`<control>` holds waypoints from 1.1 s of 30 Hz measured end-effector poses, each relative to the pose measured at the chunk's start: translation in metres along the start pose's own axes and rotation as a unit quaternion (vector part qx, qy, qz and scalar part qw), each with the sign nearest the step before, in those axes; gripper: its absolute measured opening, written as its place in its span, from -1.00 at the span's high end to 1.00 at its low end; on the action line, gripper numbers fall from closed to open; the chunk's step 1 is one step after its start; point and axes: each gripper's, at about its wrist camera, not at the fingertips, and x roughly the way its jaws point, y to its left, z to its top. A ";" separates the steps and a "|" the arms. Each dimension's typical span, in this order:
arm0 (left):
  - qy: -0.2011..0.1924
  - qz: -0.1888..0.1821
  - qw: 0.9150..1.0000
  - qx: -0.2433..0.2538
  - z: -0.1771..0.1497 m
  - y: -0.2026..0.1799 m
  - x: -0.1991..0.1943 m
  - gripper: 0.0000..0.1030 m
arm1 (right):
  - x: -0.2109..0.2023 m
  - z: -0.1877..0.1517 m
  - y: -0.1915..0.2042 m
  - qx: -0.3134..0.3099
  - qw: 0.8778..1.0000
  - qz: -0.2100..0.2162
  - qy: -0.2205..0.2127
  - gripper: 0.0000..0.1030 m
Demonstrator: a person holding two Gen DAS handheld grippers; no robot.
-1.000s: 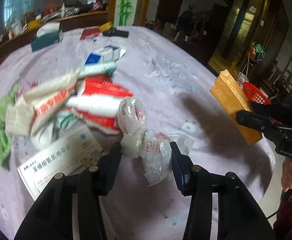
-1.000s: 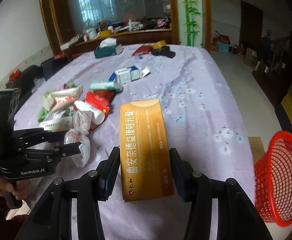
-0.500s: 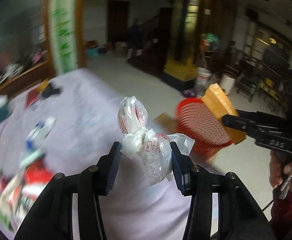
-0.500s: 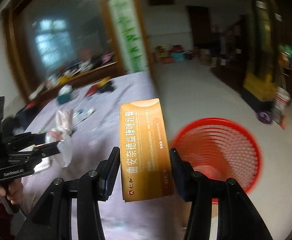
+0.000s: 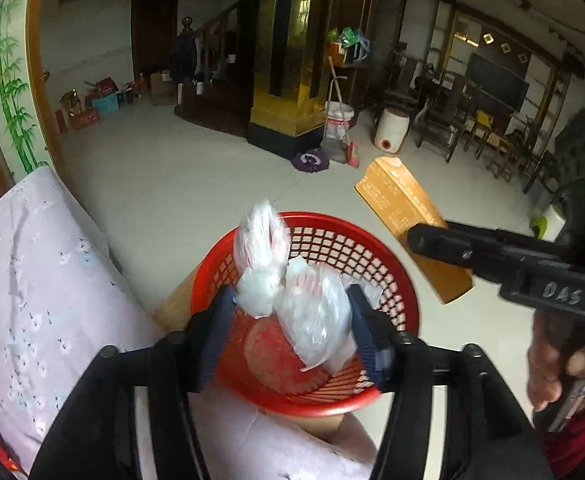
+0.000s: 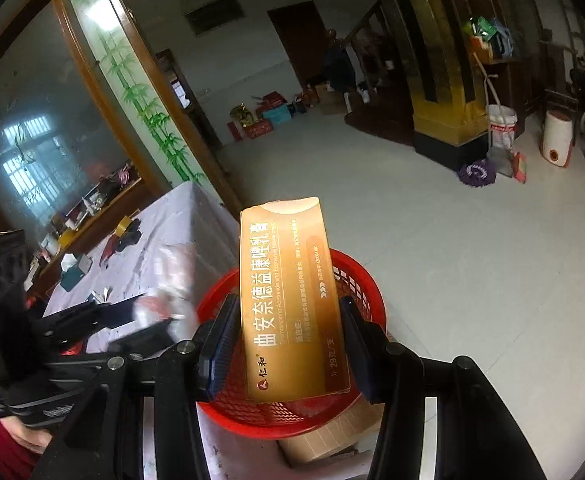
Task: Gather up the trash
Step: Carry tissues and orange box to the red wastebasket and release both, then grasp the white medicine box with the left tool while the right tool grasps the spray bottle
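Hovering both grippers over the red basket (image 5: pixel 376 256). My left gripper (image 5: pixel 288 332) has its jaws opening; the blurred plastic bag (image 5: pixel 312 312) sits between them, contact hard to make out. My right gripper (image 6: pixel 288 344) has its jaws pinching the orange box (image 6: pixel 292 300). The box hides most of the basket's inside; the tabletop (image 5: pixel 32 280) is cut off at the frame edge.

A domestic interior is indicated, of the kind of a large ground-floor hall in a house. A table under a lilac floral cloth (image 5: pixel 40 292), a wooden staircase with a turned newel post (image 5: pixel 196 60), a gold-clad pillar (image 5: pixel 292 60) and a bamboo-painted panel (image 6: pixel 140 92) are seen. A mop (image 5: pixel 310 159), a white bucket (image 5: pixel 338 126), wooden chairs (image 5: pixel 440 120) and boxes along the wall (image 5: pixel 104 102) are noted on the pale floor.
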 end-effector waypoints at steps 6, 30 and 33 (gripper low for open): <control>-0.011 0.019 1.000 -0.023 -0.007 0.014 -0.011 -0.52 | 0.011 0.007 -0.007 0.009 1.000 0.004 -0.013 -0.49; -0.053 0.211 0.960 -0.176 -0.163 0.153 -0.191 -0.52 | 0.025 -0.075 0.215 -0.154 0.977 0.139 0.041 -0.51; -0.047 0.221 0.954 -0.197 -0.186 0.173 -0.207 -0.52 | 0.033 -0.087 0.240 -0.176 0.972 0.147 0.053 -0.51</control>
